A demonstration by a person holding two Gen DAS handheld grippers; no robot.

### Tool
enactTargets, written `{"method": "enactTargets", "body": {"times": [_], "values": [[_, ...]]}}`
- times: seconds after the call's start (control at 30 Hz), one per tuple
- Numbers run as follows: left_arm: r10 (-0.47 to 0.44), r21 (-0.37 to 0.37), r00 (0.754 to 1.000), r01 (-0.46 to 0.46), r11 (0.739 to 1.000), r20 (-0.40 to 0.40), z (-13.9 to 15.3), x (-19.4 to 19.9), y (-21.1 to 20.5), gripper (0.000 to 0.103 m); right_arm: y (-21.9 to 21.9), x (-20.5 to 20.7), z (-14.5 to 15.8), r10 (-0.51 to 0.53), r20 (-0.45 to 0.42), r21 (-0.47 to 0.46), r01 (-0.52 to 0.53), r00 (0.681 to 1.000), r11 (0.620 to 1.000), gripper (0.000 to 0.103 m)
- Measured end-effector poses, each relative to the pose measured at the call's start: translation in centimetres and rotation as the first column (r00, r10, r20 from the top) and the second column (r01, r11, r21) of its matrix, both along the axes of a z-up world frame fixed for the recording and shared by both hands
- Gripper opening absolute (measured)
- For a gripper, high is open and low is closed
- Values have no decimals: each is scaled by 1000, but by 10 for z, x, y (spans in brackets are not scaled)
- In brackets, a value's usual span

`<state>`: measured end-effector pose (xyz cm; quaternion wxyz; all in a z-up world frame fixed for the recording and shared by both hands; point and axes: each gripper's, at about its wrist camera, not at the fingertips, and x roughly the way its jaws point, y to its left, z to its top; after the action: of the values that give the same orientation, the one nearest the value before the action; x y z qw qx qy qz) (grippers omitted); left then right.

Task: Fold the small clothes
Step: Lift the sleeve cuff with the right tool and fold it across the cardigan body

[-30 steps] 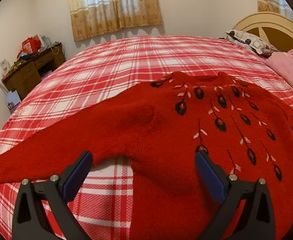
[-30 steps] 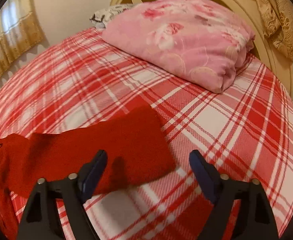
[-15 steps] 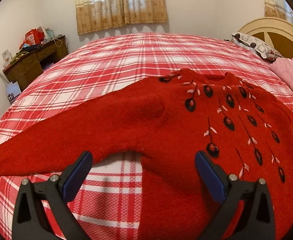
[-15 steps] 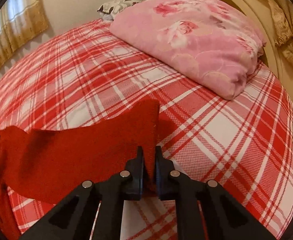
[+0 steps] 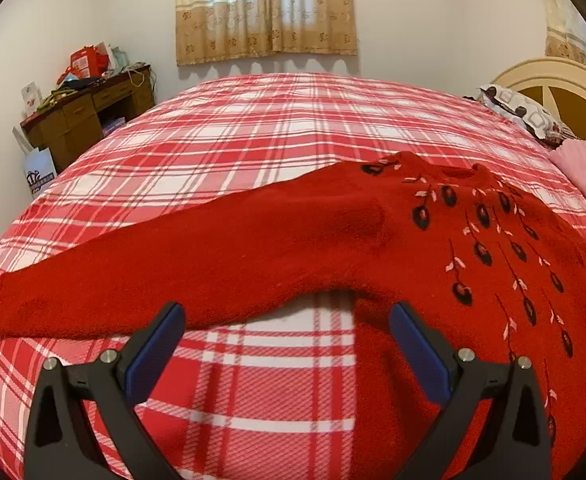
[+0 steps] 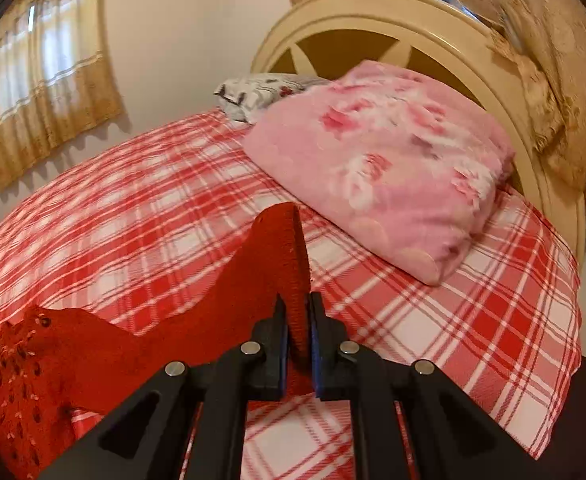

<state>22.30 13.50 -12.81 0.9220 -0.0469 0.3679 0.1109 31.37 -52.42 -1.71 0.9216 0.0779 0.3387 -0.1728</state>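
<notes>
A: Red knit is what I've got in front of me, a small sweater (image 5: 433, 264) lying face up on the bed (image 5: 253, 128), dark buds and pale leaves stitched down its chest. My left tongs (image 5: 287, 344) hang just above it, spread wide, nothing between the blue pads (image 5: 155, 350). One sleeve (image 5: 173, 276) runs out flat to the left across the red and white checked cover; the gap between sleeve and body sits right between my fingers.

B: And the other side?

A: My right tongs (image 6: 297, 320) are clenched on the cuff end of the other sleeve (image 6: 269, 264). The cloth stands up edge-on between the pads and rises clear of the cover, then sags back down toward the sweater's body at lower left in that view.

B: Anything close to it?

A: A folded pink flowered blanket (image 6: 385, 160) lies near the lifted cuff, apart from it, against the cream headboard (image 6: 413, 20). A patterned pillow (image 6: 253, 92) peeks out behind the blanket. From the left view I also see a wooden desk (image 5: 85, 116) with clutter on top by the far wall, and a curtained window (image 5: 265, 4) beyond the bed.

B: Is the sweater's body lifted too?

A: No, it lies flat; only the right sleeve is raised.
</notes>
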Motion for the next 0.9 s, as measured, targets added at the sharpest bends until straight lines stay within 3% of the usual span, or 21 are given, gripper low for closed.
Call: {"method": "enactTargets", "body": {"times": [0.4,0.9], "values": [[8,-19,1000,-8,1000,21,-3,-18,16,103,89,22,38,161,53,-128,-153,986,980,8],[12,-111,1000,-9,994,22,-18,-25,27,103,209,46,73,373,66,-225,-350,926,909,8]]}}
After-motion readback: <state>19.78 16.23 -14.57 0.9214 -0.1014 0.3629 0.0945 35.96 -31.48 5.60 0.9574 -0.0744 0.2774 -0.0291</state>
